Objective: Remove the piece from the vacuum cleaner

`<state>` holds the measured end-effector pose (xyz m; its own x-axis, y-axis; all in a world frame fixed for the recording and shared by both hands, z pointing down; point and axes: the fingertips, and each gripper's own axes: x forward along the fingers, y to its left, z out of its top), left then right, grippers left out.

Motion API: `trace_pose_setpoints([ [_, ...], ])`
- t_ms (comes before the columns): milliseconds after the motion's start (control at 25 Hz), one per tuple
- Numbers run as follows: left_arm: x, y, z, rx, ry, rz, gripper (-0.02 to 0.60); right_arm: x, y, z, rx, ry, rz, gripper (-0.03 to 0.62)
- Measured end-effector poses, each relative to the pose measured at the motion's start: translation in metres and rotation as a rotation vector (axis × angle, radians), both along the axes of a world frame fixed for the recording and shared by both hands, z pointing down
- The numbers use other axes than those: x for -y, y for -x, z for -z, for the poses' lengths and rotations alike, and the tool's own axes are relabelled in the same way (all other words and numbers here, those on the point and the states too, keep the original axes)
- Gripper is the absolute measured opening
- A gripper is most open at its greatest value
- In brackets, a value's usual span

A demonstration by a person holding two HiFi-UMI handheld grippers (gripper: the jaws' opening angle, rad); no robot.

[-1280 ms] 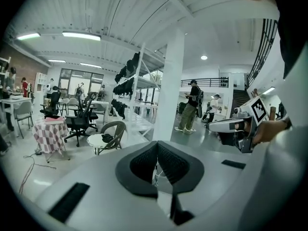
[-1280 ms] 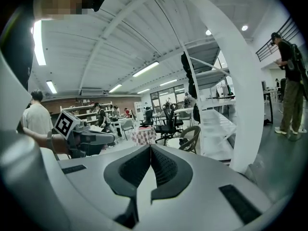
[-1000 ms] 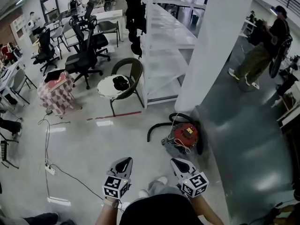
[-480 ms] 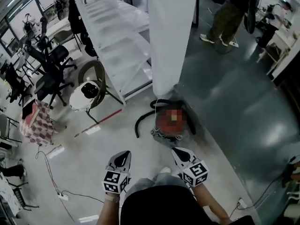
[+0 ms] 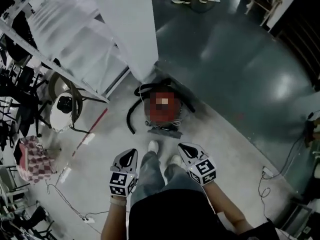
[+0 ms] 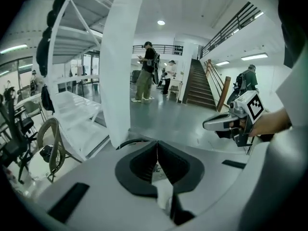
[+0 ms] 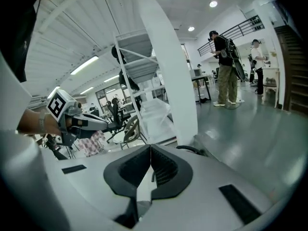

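Far left of the vacuum (image 5: 162,108) sits a red-and-white checked cloth (image 5: 31,159). Nearer the vacuum is a chair (image 5: 65,106) with a curved back and a round white seat. Above and to the left of the vacuum runs a white metal rack (image 5: 75,39) with flat shelves. A thin red strip (image 5: 92,129) lies on the pale, glossy floor (image 5: 100,154) between the chair and the vacuum.

Your left gripper (image 5: 128,156) is held low in front of you, near the vacuum and below-left of it. It is tipped forward and down, with its marker cube back by your wrist. Its ribbed black pads are pressed together with nothing between them.

The vacuum itself is a round red canister. It stands on the floor at the foot of the smooth white pillar (image 5: 127,24), ahead of your shoes (image 5: 154,145), which stand well apart from it. A black hose (image 5: 133,115) curls off its left side. I cannot tell which piece is the one to come off.

Your right gripper (image 5: 186,149) is below-right of the vacuum, angled like the left, and neither gripper touches the vacuum. Its jaws are also closed flat on each other and empty.

Right of the vacuum the floor turns dark and shiny, and a thin cable (image 5: 270,176) trails there.
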<state>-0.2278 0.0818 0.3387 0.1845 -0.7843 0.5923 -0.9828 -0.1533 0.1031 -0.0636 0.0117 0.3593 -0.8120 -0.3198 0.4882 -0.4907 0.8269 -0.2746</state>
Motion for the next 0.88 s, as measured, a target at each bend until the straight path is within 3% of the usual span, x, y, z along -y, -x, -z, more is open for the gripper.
trace_pose_setpoints([
  [360, 0.077, -0.009, -0.089, 0.005, 0.124, -0.297, 0.020, 0.040, 0.001, -0.090, -0.144, 0.041, -0.111, 0.029],
  [640, 0.113, -0.009, -0.167, 0.019, 0.243, -0.453, 0.028, 0.059, 0.013, -0.158, -0.204, 0.119, -0.158, 0.036],
  [760, 0.121, -0.009, -0.198, 0.027, 0.291, -0.490, 0.160, 0.063, 0.015, -0.183, -0.231, 0.155, -0.182, 0.121],
  [880, 0.126, -0.011, -0.228, 0.030, 0.337, -0.543, 0.170, 0.073, 0.016, -0.206, -0.254, 0.175, -0.205, 0.135],
])
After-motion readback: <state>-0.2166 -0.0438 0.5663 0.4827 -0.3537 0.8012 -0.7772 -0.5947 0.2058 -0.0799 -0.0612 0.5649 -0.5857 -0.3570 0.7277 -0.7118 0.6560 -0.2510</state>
